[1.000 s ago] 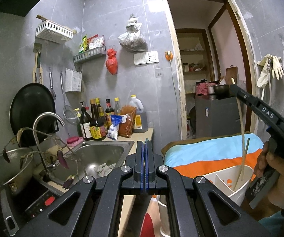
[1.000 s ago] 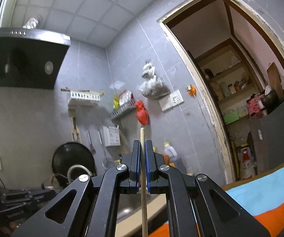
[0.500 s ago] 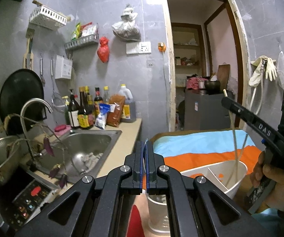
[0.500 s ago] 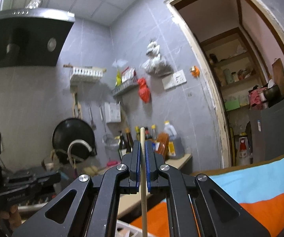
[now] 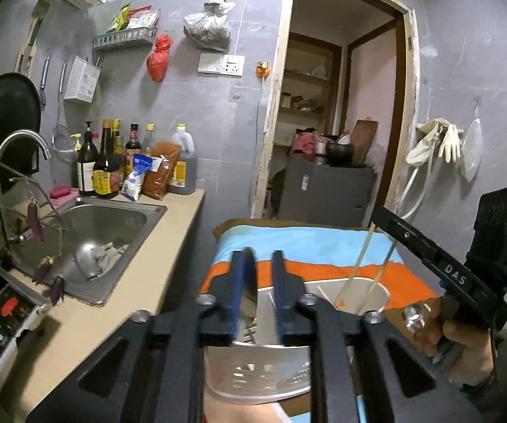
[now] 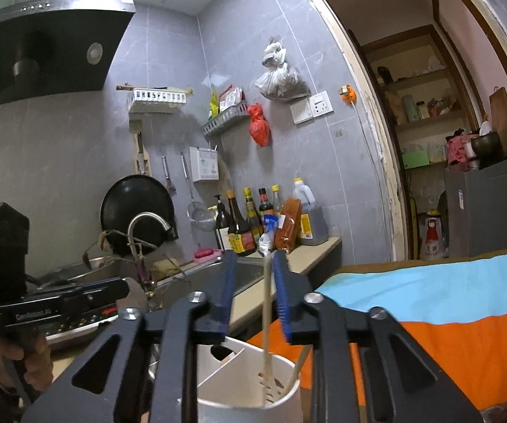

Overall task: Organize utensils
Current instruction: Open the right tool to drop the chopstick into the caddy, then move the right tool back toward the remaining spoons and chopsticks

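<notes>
Your left gripper (image 5: 257, 282): jaws opening, a flat metal utensil (image 5: 253, 373) between them, blade broad and low, whether the pads touch it I can't tell. Right gripper (image 6: 251, 296): jaws opening around a chopstick (image 6: 266, 317), which stands free, long axis near upright, tip down in the white holder (image 6: 253, 405), right compartment, beside another stick. Step in hand: release. Next, judged: lift both grippers straight clear without knocking the sticks, then fetch more.
</notes>
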Action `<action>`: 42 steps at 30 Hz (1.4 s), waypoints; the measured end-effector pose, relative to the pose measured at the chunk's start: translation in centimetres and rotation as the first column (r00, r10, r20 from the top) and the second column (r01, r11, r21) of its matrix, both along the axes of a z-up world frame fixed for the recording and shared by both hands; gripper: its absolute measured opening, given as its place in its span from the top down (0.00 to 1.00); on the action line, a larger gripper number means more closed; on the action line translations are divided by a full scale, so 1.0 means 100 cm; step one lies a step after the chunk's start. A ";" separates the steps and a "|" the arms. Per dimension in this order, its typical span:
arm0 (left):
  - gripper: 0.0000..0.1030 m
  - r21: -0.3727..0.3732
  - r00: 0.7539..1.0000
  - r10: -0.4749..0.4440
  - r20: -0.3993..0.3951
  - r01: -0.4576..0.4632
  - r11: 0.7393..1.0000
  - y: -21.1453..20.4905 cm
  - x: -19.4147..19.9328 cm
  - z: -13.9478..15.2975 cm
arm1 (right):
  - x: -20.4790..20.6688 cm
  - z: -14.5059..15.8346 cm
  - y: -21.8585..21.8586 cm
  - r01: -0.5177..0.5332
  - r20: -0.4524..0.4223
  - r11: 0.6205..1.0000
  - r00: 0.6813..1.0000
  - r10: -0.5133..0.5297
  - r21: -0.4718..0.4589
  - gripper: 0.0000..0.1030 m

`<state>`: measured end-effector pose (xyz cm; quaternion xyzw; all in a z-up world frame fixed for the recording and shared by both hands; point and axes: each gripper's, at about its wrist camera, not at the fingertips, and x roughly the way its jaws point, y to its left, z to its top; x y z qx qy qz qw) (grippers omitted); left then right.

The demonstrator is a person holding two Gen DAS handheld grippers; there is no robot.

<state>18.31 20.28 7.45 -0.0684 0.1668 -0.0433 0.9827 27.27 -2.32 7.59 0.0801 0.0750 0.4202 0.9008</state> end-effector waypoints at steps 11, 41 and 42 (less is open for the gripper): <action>0.44 -0.068 0.996 -0.010 0.089 0.016 0.998 -0.014 -0.019 0.016 | -0.030 0.027 -0.036 0.048 0.036 0.999 0.998 -0.049 0.024 0.40; 0.04 0.065 0.962 -0.152 0.226 0.141 0.988 -0.171 -0.100 0.048 | -0.193 0.069 -0.224 0.382 0.087 0.919 0.923 -0.375 -0.100 0.00; 0.04 0.067 0.964 -0.161 0.212 0.150 0.986 -0.176 -0.098 0.044 | -0.191 0.063 -0.228 0.392 0.081 0.914 0.919 -0.385 -0.106 0.00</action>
